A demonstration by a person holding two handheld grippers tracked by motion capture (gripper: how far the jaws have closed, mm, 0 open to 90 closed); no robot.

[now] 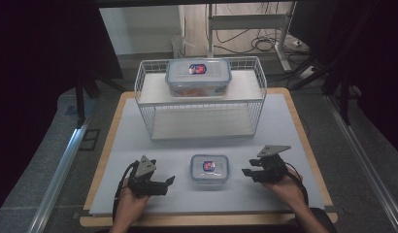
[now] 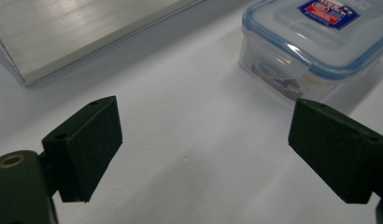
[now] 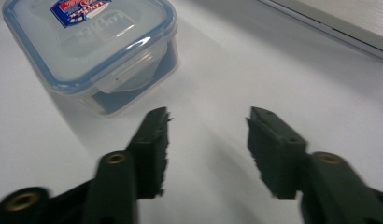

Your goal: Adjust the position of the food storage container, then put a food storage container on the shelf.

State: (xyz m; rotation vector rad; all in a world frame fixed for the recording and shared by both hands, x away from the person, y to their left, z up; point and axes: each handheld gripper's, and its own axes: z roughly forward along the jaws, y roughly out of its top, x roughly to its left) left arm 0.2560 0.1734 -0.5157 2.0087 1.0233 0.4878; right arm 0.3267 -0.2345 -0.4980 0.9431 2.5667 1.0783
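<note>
Box [image 1: 209, 169], small and lidded with a blue rim, is set on the white mat [image 1: 284, 145] at the near edge, squarely between the two grippers and touched by neither. Its lid is seen clipped down, the side latch folded flat in both gripper views. Nothing is held at this moment. The left gripper [image 1: 171, 180] is parked just left of the box, its jaws spread wide with only bare mat between them. The right gripper [image 1: 245, 172] is placed just to the box's right, its jaws parted about halfway and empty, the box lying off to one side of them in the right gripper view. Farther back, a wire rack [image 1: 201, 97] is stood across the mat, and a bigger box [image 1: 198, 76] of the same kind is already seated on its upper shelf. The lower shelf is left bare. Judged from that layout, one box is taken as stowed and the small one as waiting its turn: a grasp is yet to be made, a lift and a placing in the rack are all left to be done.
</note>
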